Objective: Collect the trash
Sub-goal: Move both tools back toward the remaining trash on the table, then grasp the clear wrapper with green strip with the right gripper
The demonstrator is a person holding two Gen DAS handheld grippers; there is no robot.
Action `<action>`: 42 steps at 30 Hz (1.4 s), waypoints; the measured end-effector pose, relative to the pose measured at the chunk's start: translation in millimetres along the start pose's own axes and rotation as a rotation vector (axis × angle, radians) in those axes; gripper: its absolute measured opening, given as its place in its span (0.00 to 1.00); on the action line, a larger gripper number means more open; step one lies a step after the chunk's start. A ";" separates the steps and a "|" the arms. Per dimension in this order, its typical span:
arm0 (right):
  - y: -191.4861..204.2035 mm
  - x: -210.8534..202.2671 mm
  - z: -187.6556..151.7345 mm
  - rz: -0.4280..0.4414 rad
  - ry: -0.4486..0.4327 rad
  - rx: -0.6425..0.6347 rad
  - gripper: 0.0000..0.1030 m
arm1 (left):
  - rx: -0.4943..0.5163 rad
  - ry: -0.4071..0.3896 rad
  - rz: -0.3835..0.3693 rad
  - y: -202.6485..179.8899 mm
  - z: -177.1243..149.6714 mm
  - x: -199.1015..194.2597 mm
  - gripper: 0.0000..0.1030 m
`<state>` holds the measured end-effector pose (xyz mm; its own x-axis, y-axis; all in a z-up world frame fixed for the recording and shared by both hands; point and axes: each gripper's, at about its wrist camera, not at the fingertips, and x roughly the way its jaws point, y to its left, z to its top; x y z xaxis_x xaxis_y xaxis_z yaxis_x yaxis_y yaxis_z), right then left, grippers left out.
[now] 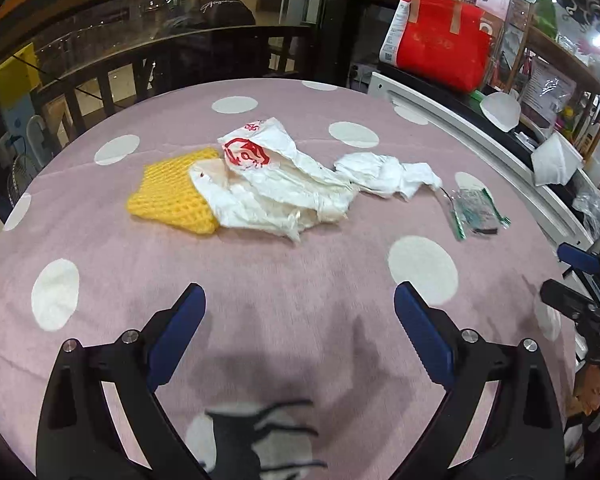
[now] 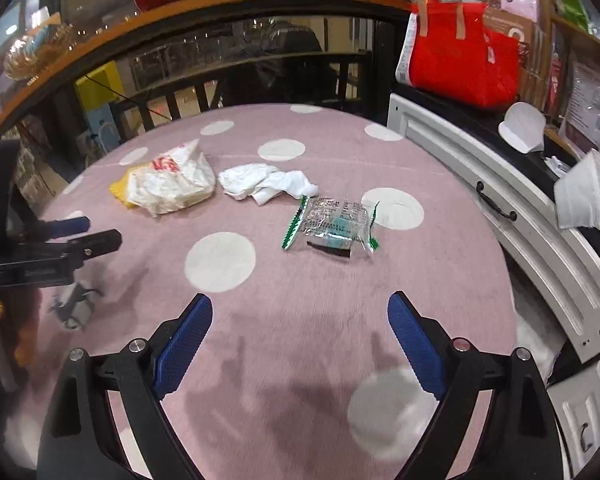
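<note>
Trash lies on a pink cloth with white dots [image 1: 300, 280]. A yellow foam net [image 1: 172, 196] sits partly under a crumpled white plastic bag with red print [image 1: 272, 184]. A crumpled white tissue [image 1: 388, 174] lies to its right. A clear wrapper with green edges [image 1: 476, 212] lies further right, also in the right wrist view [image 2: 332, 224]. The bag [image 2: 172, 180] and tissue [image 2: 266, 182] show there too. My left gripper [image 1: 300, 312] is open and empty, short of the bag. My right gripper [image 2: 300, 320] is open and empty, short of the wrapper.
A red tote bag [image 1: 444, 52] stands on a dark counter at the back right. A white cabinet [image 2: 512, 216] with a drawer handle borders the table's right side. A dark railing [image 1: 120, 76] runs behind. A small grey-black drawing [image 2: 74, 308] marks the cloth.
</note>
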<state>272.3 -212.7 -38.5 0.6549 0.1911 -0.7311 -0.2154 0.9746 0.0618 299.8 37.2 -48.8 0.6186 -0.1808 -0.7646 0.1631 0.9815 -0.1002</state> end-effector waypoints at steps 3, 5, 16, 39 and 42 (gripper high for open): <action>-5.3 29.2 18.6 0.001 0.041 0.028 0.85 | 0.009 0.000 0.017 -2.3 17.4 13.6 0.91; -10.6 45.2 31.4 0.009 0.059 0.077 0.85 | 0.000 0.010 0.025 -2.6 31.3 27.8 0.91; -5.4 93.4 48.4 -0.118 0.151 0.078 0.60 | -0.059 0.070 0.102 1.6 61.1 78.8 0.62; -17.5 31.7 21.3 0.005 0.050 0.112 0.03 | -0.067 -0.053 0.043 -5.2 27.0 8.6 0.01; -16.4 19.9 14.8 0.022 0.041 0.107 0.03 | -0.036 -0.058 0.030 -12.3 24.8 3.7 0.01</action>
<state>299.6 -223.2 -44.1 0.6201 0.2102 -0.7558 -0.1493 0.9775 0.1492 319.2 22.9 -34.6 0.6666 -0.1540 -0.7293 0.1166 0.9879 -0.1020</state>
